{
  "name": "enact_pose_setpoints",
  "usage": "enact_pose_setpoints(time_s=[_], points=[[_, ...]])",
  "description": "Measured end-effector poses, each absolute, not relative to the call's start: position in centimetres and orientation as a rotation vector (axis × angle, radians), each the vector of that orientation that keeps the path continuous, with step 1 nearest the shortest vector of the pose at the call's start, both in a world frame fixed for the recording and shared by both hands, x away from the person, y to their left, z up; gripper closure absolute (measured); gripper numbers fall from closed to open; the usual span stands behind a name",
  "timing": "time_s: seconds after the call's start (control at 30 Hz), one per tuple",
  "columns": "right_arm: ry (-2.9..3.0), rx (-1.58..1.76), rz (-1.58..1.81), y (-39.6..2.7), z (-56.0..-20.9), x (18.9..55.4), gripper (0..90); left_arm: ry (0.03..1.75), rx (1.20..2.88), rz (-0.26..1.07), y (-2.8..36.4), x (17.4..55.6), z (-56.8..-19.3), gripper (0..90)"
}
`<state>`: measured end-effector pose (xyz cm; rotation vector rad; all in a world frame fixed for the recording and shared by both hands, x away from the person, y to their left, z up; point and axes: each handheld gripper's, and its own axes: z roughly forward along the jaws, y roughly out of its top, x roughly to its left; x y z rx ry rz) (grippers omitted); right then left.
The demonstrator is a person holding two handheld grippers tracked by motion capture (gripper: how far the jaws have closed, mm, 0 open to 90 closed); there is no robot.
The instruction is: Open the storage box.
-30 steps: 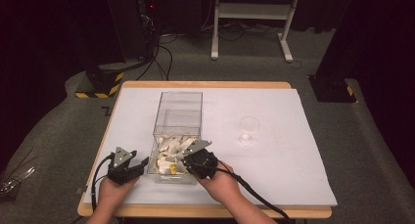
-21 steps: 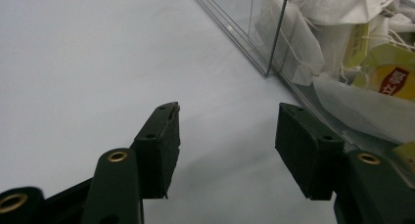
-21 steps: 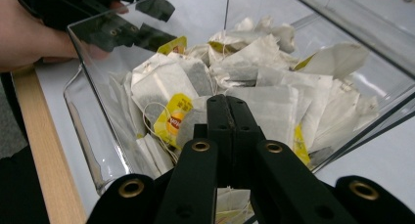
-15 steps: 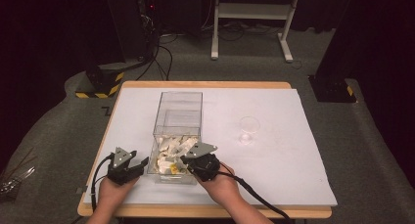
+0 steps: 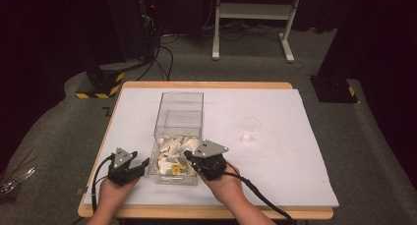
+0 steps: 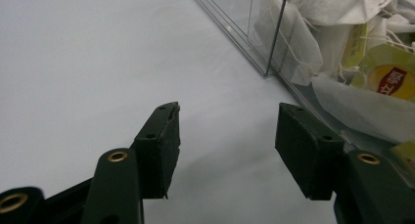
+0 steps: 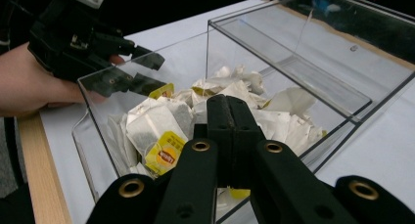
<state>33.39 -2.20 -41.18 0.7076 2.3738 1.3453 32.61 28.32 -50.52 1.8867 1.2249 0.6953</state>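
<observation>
Since the earlier high view, little has shifted: both hands sit at the lower middle of the frame, and the right hand-held gripper [image 5: 189,157] has drawn its jaws fully together over the near end of the clear box [image 5: 160,121]. In the right gripper view the two black jaws meet flat above the heap of tea bags [image 7: 161,123]; whether a string or tag is pinched between them cannot be told. The left hand-held gripper [image 6: 227,136] rests beside the box's near left corner, jaws about half open with nothing between them, only bare white worktop [image 6: 73,62]. A small clear glass [image 5: 250,130] stands well apart at right of centre.

To do this step well, the right hand should probably lift slowly and straight up, so that any bag caught clears the box wall without dragging its neighbours; the left could press against the box to stop it sliding.
</observation>
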Motion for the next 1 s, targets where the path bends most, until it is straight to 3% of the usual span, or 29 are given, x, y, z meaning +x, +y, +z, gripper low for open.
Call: enact_pose_setpoints(time_s=[1.0], points=[[2.193,0.695,1.531,-4.1,-38.3,33.0,89.9,1.223,1.890,0.690,28.3,32.6,-50.5,42.5]])
